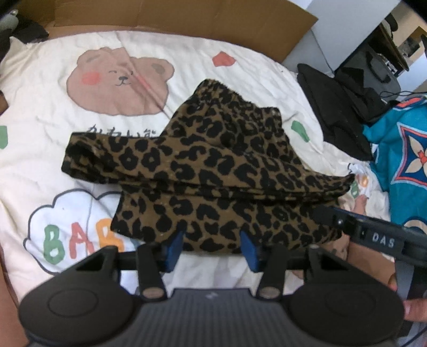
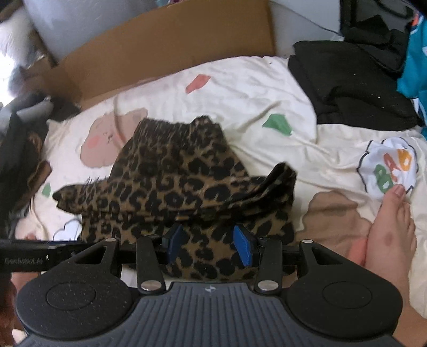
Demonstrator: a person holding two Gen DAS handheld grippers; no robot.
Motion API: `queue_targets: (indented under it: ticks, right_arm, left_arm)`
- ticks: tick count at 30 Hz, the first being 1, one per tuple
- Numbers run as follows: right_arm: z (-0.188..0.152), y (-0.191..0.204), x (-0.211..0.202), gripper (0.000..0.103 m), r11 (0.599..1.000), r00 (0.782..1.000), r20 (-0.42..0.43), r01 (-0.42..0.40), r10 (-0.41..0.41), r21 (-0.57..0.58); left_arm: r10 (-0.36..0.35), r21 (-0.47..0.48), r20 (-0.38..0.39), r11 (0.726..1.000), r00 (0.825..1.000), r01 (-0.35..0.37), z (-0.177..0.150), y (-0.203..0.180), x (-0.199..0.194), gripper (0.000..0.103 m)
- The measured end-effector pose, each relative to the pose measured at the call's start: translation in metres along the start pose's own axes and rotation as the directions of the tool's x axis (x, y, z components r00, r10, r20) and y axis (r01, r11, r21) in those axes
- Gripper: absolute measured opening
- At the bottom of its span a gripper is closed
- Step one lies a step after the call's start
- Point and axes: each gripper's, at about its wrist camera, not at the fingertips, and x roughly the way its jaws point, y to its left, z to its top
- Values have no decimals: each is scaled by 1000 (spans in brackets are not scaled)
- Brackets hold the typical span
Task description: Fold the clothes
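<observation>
A leopard-print garment [image 1: 213,170] lies folded in layers on a white cartoon-print bedsheet [image 1: 53,106]. It also shows in the right wrist view [image 2: 181,181]. My left gripper [image 1: 212,247] is open, its blue pads at the garment's near edge, with nothing between them that I can tell is held. My right gripper [image 2: 209,244] is open too, its pads resting over the near edge of the garment. The right gripper's body [image 1: 373,235] shows at the right of the left wrist view.
A brown cardboard sheet [image 1: 186,16] stands behind the bed. Black clothes [image 1: 339,112] and a teal patterned cloth [image 1: 405,160] lie at the right. A bare foot [image 2: 389,229] rests on the sheet [image 2: 240,88] at the right. Dark items [image 2: 18,149] lie at the left.
</observation>
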Motion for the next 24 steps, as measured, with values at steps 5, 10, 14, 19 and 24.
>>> queue_targets:
  ticks: [5, 10, 14, 19, 24]
  right_arm:
    - [-1, 4, 10, 50, 1000, 1000, 1, 11, -11, -24]
    - [-5, 5, 27, 49, 998, 999, -31, 42, -44, -40]
    - [-10, 6, 40, 48, 996, 997, -48, 62, -65, -63]
    - [-4, 4, 49, 48, 994, 996, -44, 76, -79, -77]
    - [8, 1, 55, 49, 994, 995, -38, 84, -87, -69]
  left_arm:
    - [8, -13, 16, 1000, 1000, -7, 2, 7, 11, 48]
    - [28, 34, -10, 999, 1000, -28, 14, 15, 28, 47]
    - [24, -6, -24, 1000, 999, -24, 19, 29, 38, 47]
    - [24, 30, -24, 999, 999, -24, 29, 32, 48, 47]
    - [14, -2, 13, 1000, 1000, -14, 45, 34, 45, 47]
